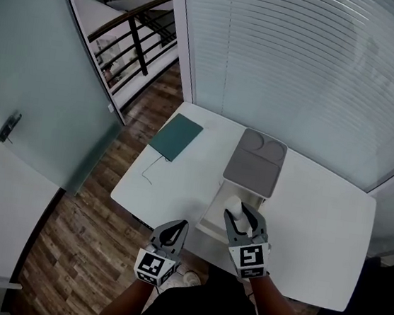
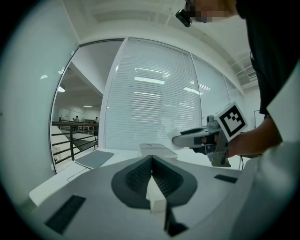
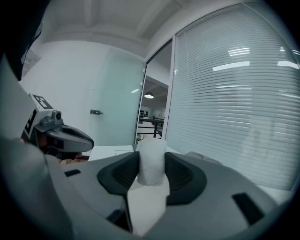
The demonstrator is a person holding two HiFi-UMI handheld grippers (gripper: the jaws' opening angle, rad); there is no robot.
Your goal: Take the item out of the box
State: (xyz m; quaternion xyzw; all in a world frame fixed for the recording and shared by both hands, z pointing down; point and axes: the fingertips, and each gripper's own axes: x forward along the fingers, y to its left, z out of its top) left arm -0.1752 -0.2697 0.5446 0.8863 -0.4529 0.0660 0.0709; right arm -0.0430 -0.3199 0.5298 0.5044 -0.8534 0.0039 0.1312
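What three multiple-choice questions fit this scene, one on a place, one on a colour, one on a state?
1. Where does the green folder lie? A) left of the box; B) inside it; C) right of it.
2. What colour is the item in the right gripper? A) red; B) white; C) black.
3. How does the left gripper stand? A) wide open; B) shut on the item; C) shut, empty.

A: the head view shows the folder on the table, left of the box.
B: the piece between the jaws is white.
C: its jaws meet with nothing between them.
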